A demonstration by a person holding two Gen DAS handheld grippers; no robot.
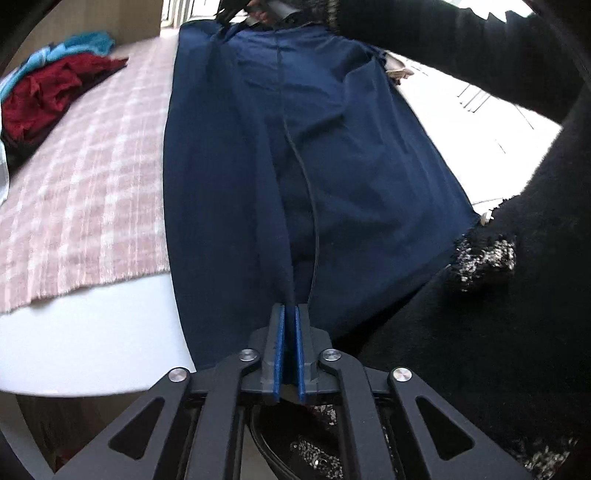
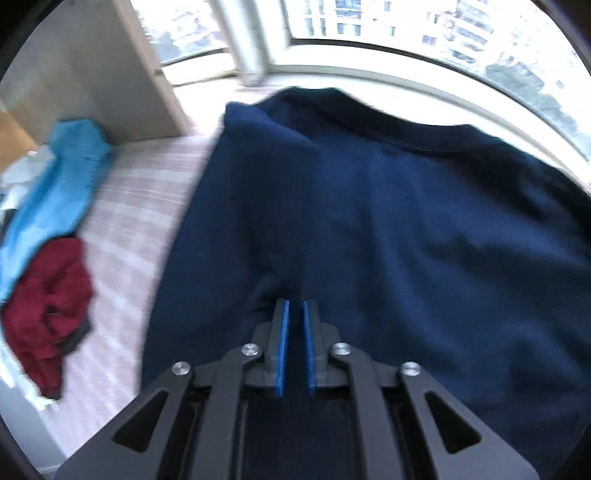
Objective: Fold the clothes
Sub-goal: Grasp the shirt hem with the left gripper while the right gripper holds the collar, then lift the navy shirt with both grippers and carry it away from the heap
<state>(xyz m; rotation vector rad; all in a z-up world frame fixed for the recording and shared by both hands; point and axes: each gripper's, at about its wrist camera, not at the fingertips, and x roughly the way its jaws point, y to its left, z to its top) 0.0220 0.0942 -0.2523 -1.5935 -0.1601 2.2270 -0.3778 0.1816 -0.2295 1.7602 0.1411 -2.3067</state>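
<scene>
A navy garment (image 1: 351,155) hangs stretched between the two grippers, over a pink plaid blanket (image 1: 92,166). My left gripper (image 1: 290,308) is shut on its near edge, the blue pads pinching a fold of the cloth. The far end is gathered at the top of the left wrist view, under a hand (image 1: 262,14). In the right wrist view the navy garment (image 2: 406,240) fills the middle. Its wrinkles run into my right gripper (image 2: 295,302), whose pads stand a narrow gap apart with cloth between them.
A red garment (image 1: 40,99) and a light blue one (image 1: 85,42) lie heaped at the left on the blanket. The white table edge (image 1: 92,350) shows below. A black fuzzy sleeve (image 1: 517,74) fills the right. A black cable (image 1: 314,221) crosses the cloth. A window (image 2: 406,37) lies behind.
</scene>
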